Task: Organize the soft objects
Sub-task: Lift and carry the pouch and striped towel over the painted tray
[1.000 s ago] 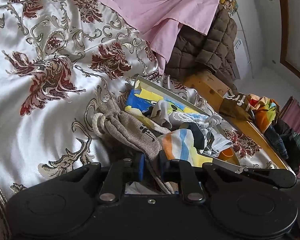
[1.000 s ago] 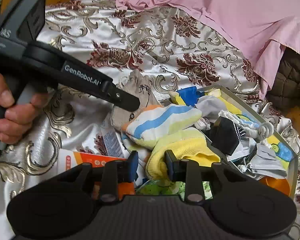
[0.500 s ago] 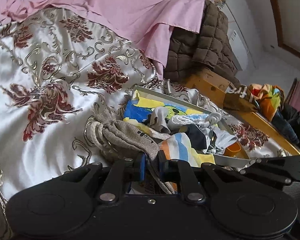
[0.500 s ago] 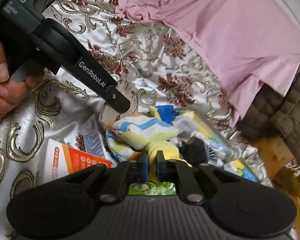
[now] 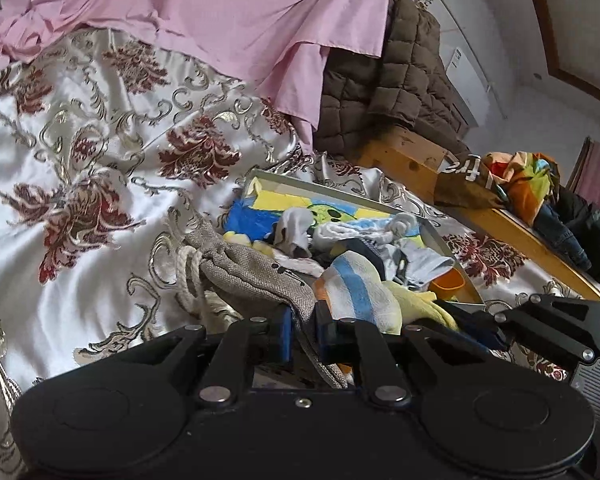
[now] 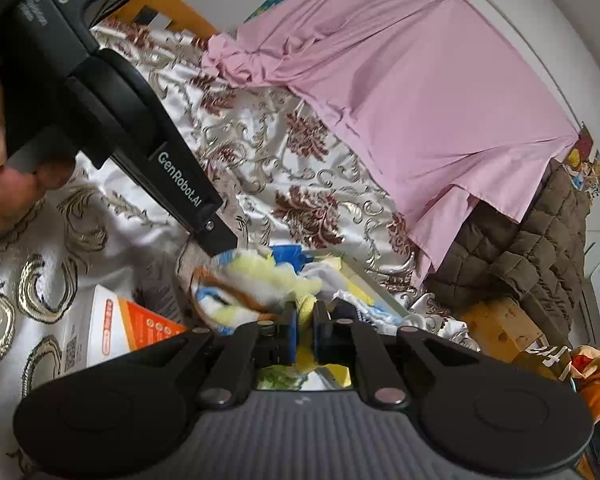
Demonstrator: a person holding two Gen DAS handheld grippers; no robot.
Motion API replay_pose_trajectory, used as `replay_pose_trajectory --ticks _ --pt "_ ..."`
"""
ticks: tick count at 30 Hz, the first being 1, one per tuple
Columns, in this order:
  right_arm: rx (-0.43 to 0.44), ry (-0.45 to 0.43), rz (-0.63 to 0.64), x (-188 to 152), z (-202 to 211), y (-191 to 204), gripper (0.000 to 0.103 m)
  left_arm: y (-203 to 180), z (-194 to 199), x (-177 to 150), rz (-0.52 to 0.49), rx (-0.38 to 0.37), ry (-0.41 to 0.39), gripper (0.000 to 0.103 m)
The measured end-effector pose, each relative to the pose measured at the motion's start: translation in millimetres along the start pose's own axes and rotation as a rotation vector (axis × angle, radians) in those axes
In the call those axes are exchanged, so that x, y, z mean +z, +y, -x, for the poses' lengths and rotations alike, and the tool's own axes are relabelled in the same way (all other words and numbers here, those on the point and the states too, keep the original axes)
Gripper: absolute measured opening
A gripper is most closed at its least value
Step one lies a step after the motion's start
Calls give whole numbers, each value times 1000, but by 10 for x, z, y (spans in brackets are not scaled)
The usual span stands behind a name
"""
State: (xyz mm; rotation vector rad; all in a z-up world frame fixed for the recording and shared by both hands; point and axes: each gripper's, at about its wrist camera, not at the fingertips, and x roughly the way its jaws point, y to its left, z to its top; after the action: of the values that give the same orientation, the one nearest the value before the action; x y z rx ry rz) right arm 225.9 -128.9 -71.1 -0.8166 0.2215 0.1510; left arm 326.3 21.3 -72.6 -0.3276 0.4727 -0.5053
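Note:
My left gripper [image 5: 302, 328] is shut on the edge of a grey burlap drawstring bag [image 5: 244, 270] with a white rope, lying on the bed beside a shallow grey tray [image 5: 340, 192] full of small clothes. My right gripper [image 6: 305, 334] is shut on a yellow cloth with blue, white and orange stripes [image 6: 244, 284]; the same cloth [image 5: 360, 284] shows next to the bag in the left wrist view. The left gripper's body [image 6: 140, 132] crosses the right wrist view, its tip just above the cloth.
The bed has a silver satin cover with red flowers [image 5: 80, 160] and a pink sheet [image 5: 220, 12] at the back. An orange and white box [image 6: 112, 328] lies by the tray. A brown quilted jacket [image 5: 392, 92] hangs over the wooden bed frame [image 5: 492, 216].
My right gripper closed on the yellow striped cloth and lifted it, tilting upward. My left gripper stayed shut on the burlap bag and rose slightly.

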Motion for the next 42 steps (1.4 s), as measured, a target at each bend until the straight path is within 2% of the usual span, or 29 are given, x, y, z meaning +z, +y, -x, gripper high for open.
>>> replay_pose_trajectory --ticks 8,18,27,34,37,42 --pt "-32 -53 -46 -42 62 -239 8 -367 130 69 -67 35 6 11" --pt "-91 -123 -63 -10 204 -475 8 -632 257 249 -93 91 -16 9" --pt "-102 -169 -76 28 206 -624 8 -797 218 384 -111 115 -28 9" --pt "-74 -206 -55 198 -167 -834 8 -766 -36 651 -112 124 -39 9" --pt "-47 -189 -91 292 -452 -1048 8 -735 -229 814 -140 122 -42 9" --pt "-59 -176 -110 404 -845 -1479 8 -636 -527 1099 -164 124 -56 9"
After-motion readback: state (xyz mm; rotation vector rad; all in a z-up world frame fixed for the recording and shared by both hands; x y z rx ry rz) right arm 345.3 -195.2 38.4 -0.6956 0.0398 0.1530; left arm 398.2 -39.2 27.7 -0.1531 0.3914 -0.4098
